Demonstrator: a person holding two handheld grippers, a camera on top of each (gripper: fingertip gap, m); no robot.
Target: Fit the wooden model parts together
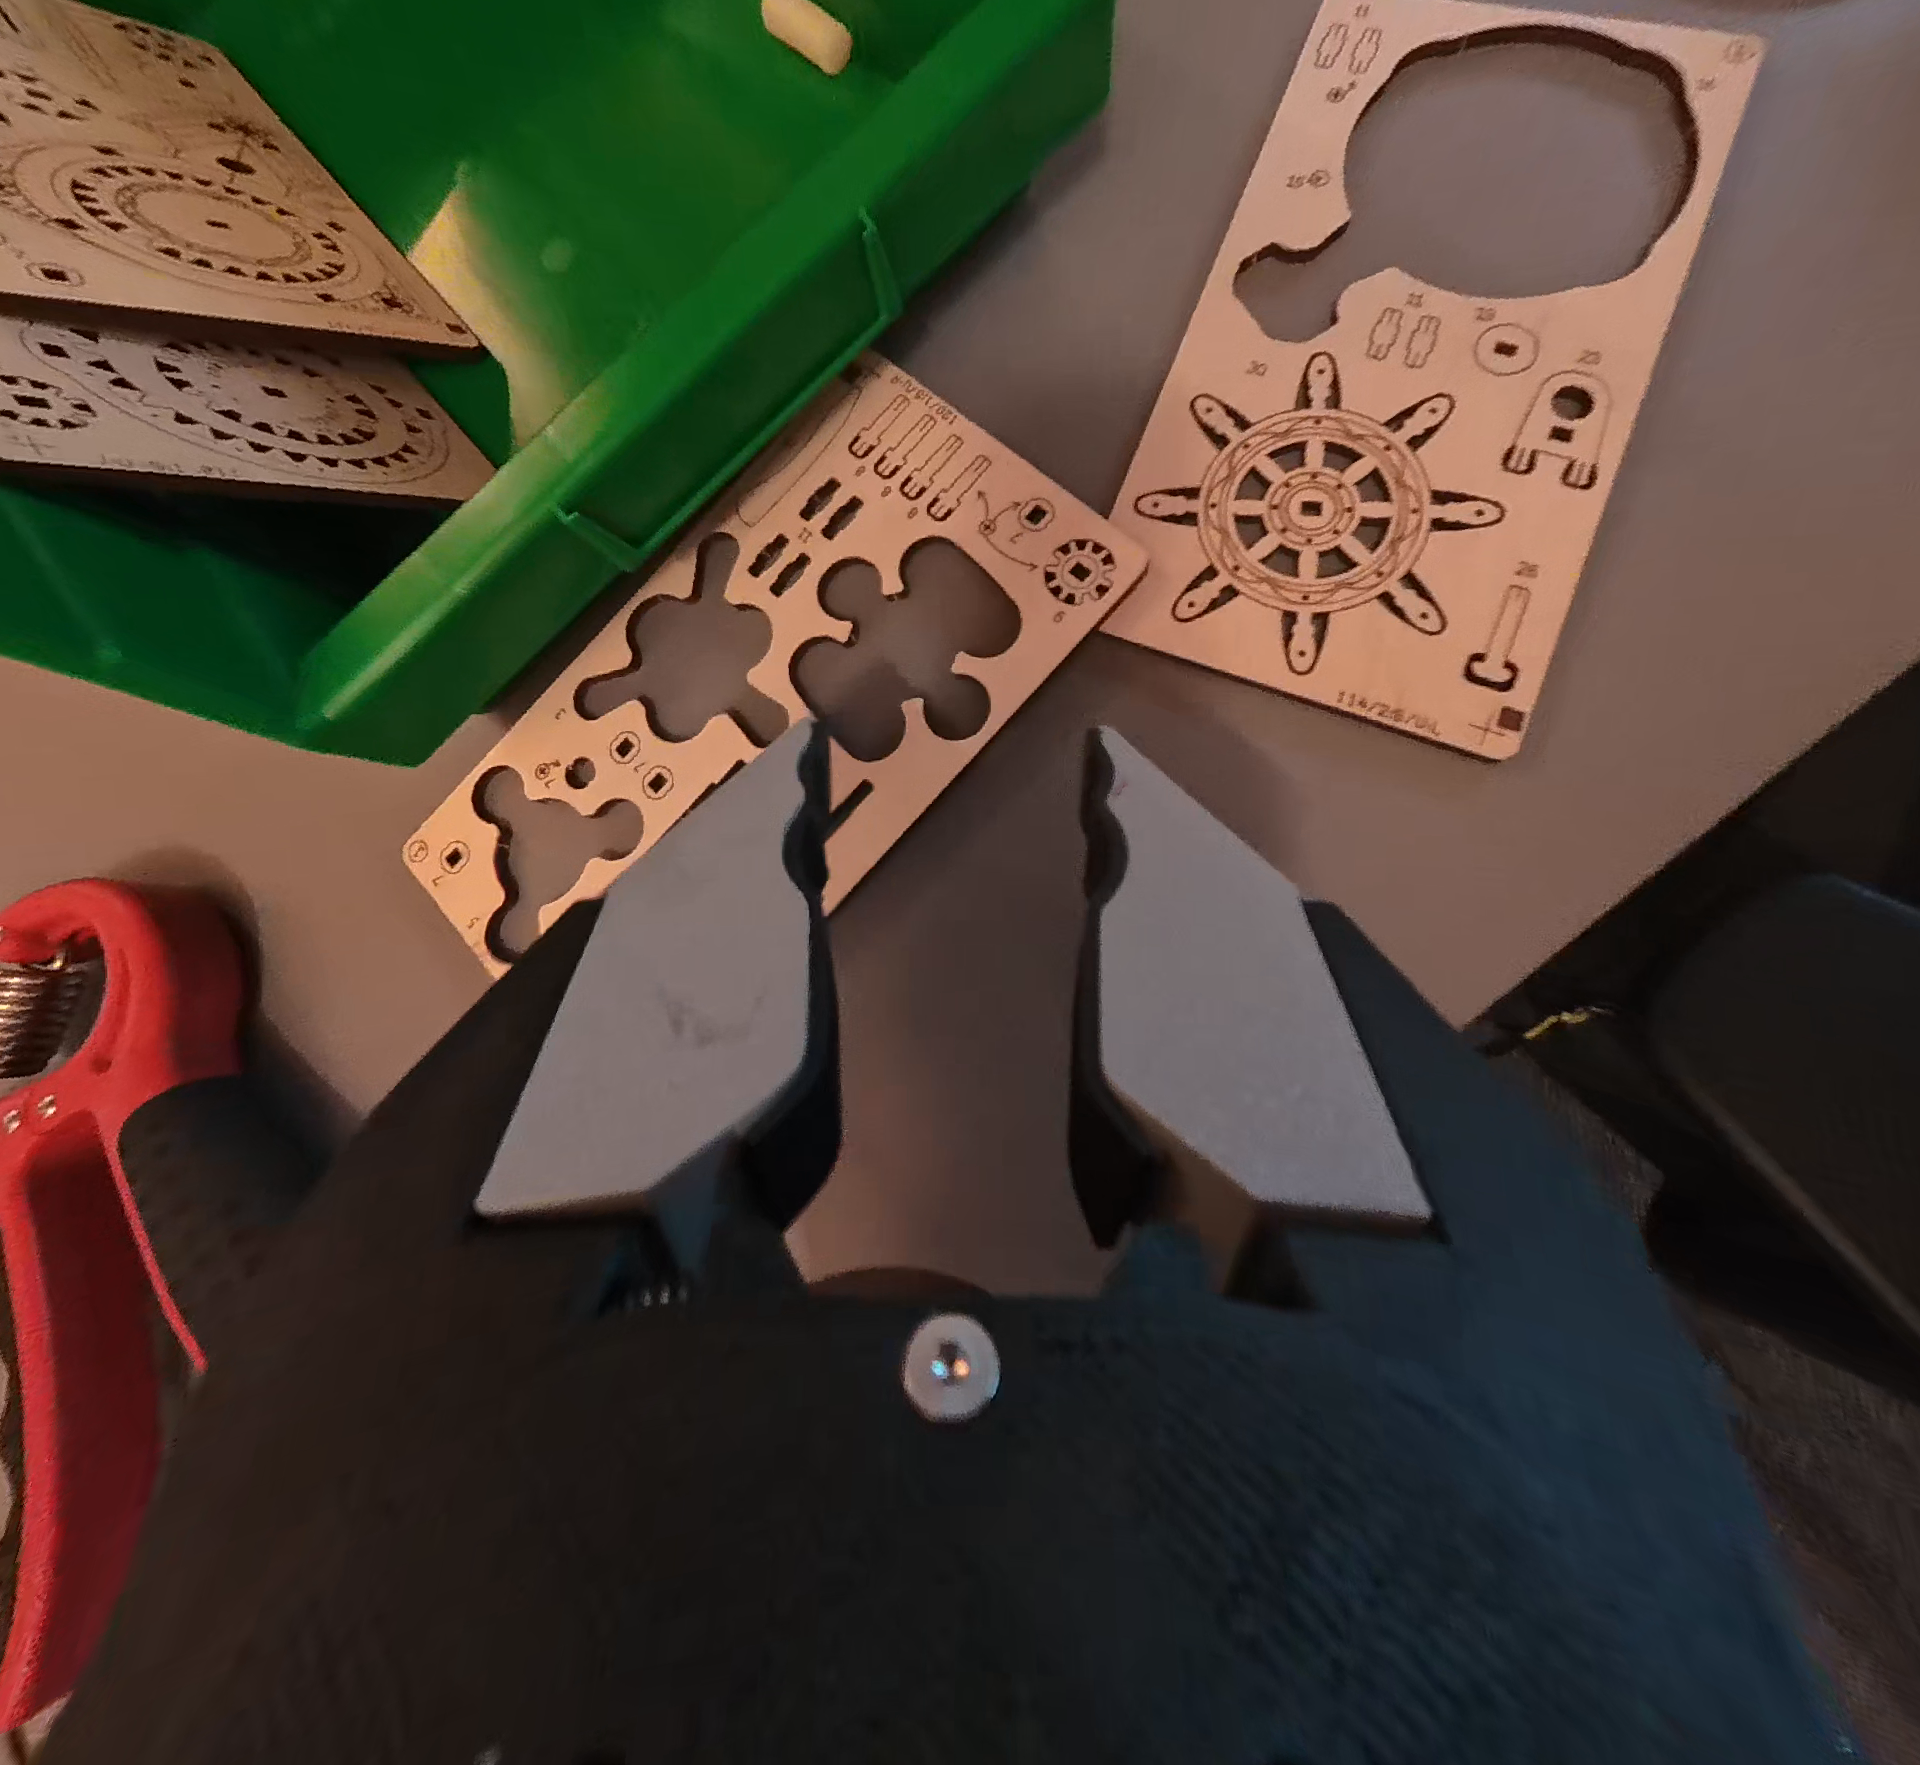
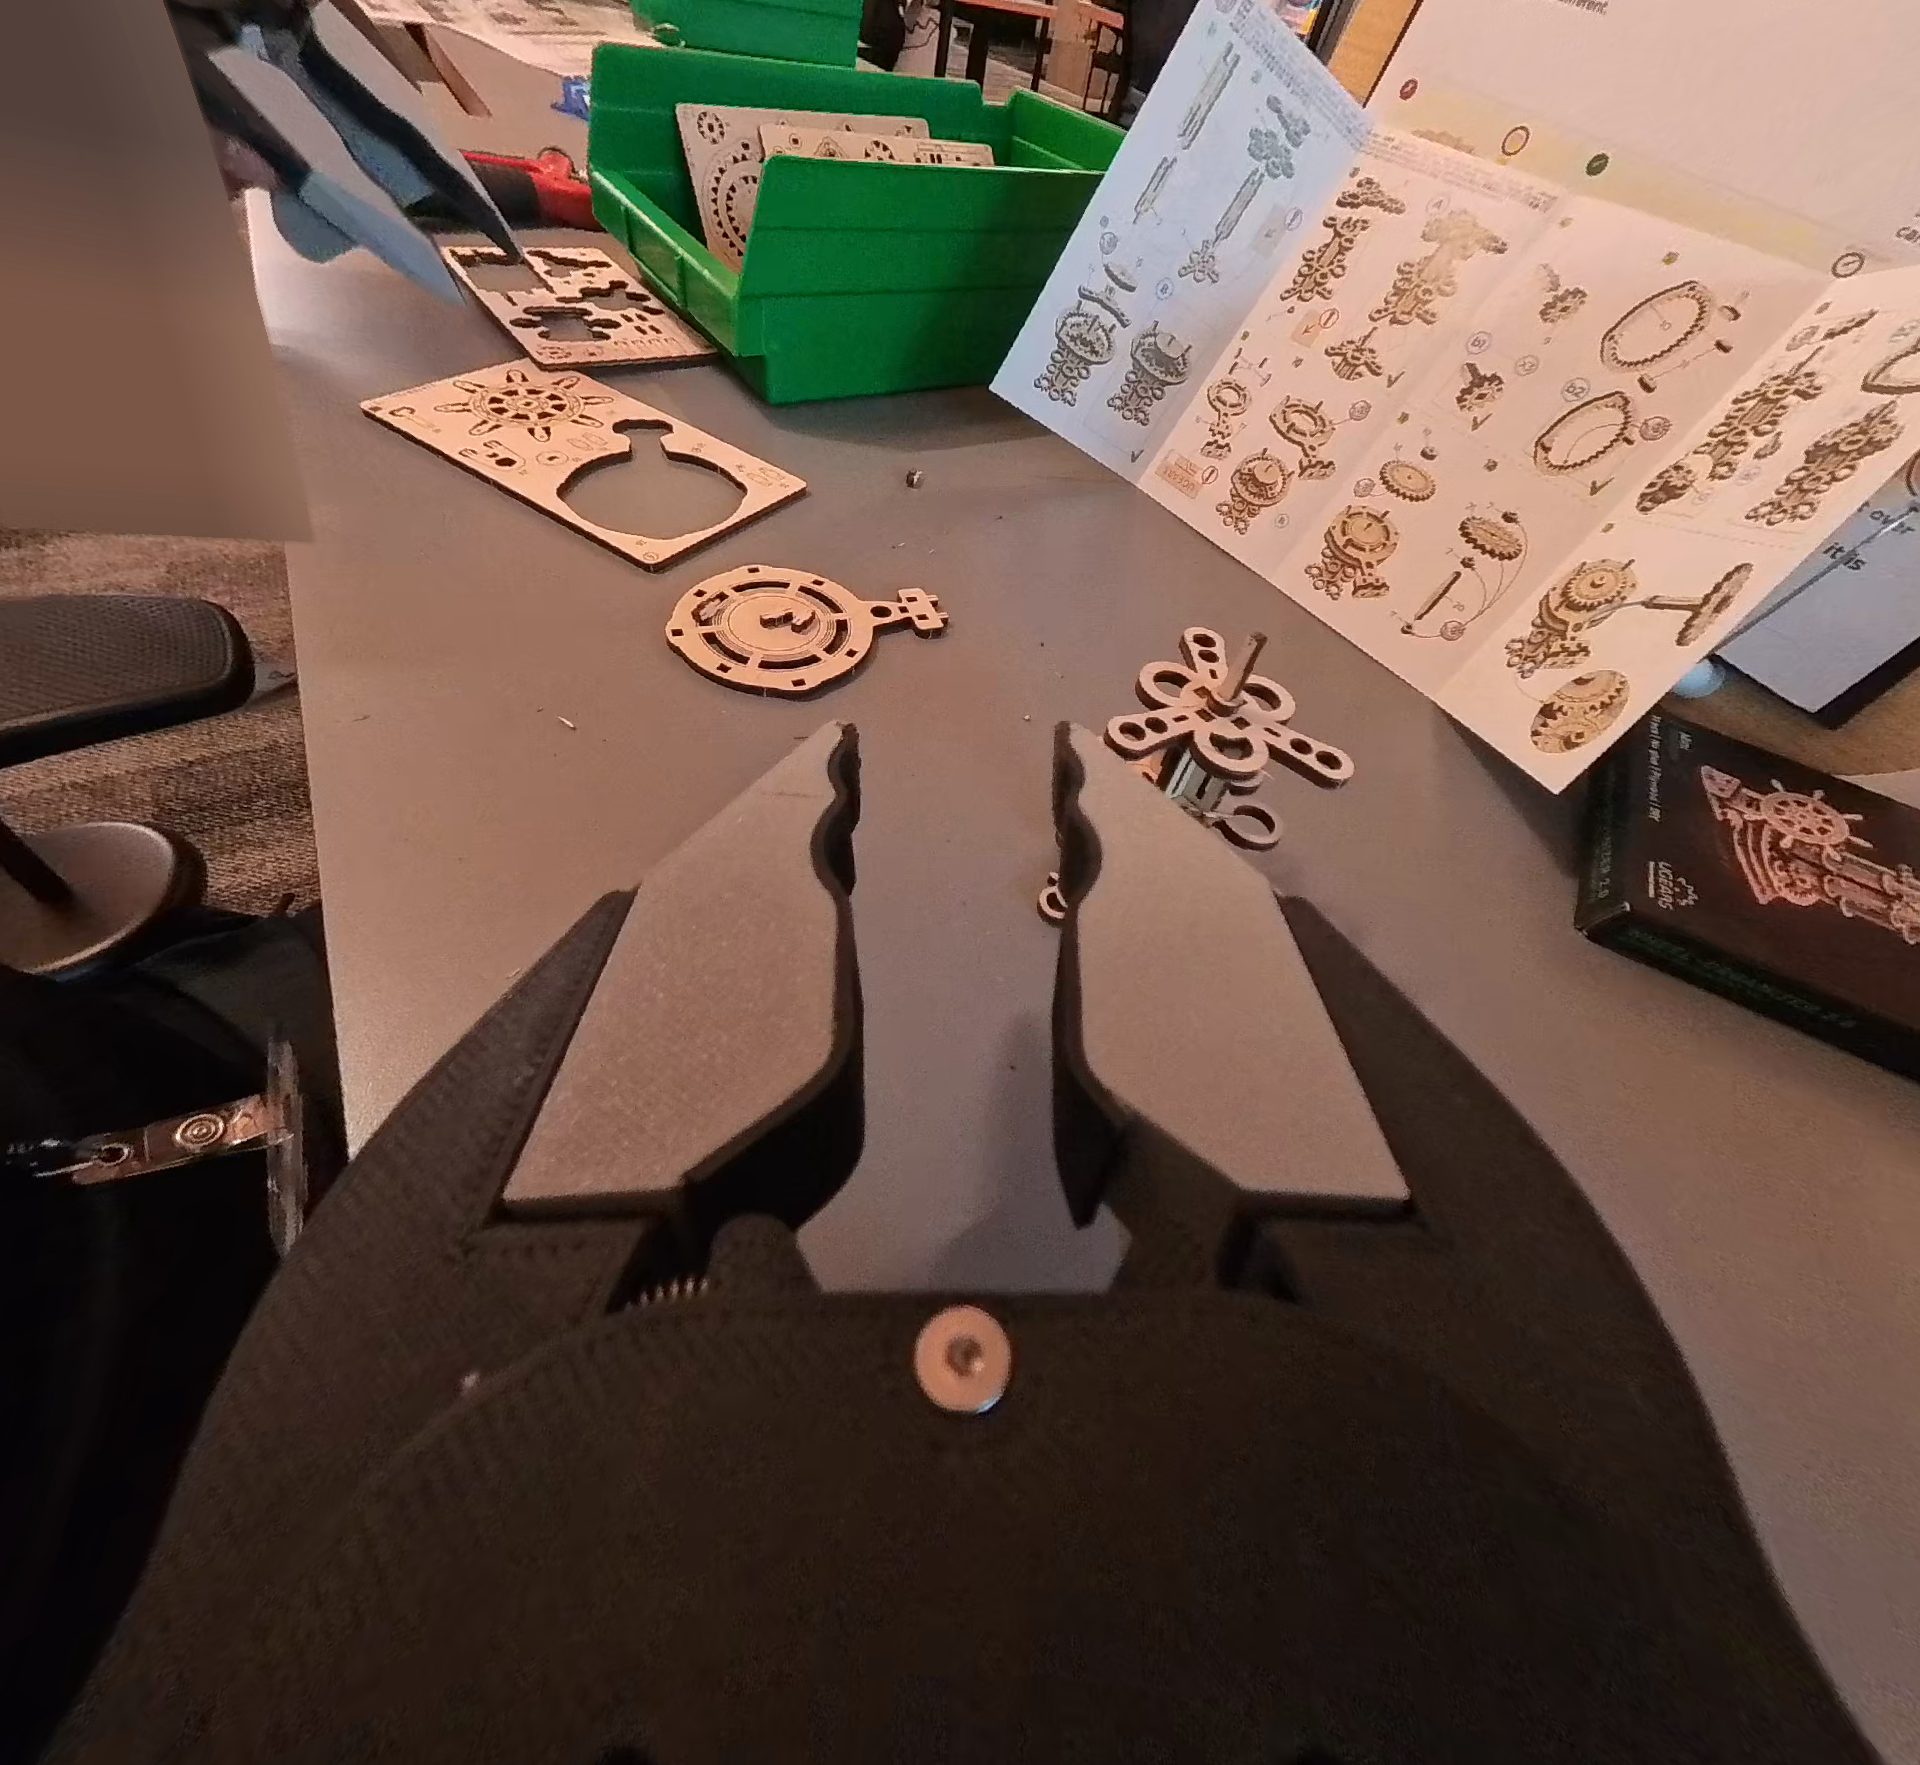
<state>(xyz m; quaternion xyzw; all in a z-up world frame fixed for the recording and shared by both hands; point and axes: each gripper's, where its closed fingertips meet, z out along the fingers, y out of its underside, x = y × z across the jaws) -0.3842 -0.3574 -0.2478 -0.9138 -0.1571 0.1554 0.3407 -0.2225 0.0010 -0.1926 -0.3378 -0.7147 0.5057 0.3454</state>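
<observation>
My left gripper (image 1: 956,739) is open and empty, its tips over the near end of a wooden sheet with blob-shaped cutouts (image 1: 769,666). Beside it lies a second sheet with a ship's wheel (image 1: 1434,385). My right gripper (image 2: 954,739) is open and empty, low over the grey table. A round wooden disc part (image 2: 774,629) lies just ahead of it on the left. A small assembly of flower-shaped pieces on an axle (image 2: 1216,728) stands by its right fingertip. A small loose piece (image 2: 1051,900) lies beside the right finger. The left gripper (image 2: 488,271) also shows far left over the cutout sheet (image 2: 582,302).
A green bin (image 1: 727,261) holds more wooden sheets (image 1: 156,188); it also shows in the right wrist view (image 2: 862,281). An open instruction booklet (image 2: 1455,427) stands at the right, with a black kit box (image 2: 1756,884) below it. A red hand tool (image 1: 94,1092) lies at the left. Spacing between my two grippers at the tips: around 40 cm.
</observation>
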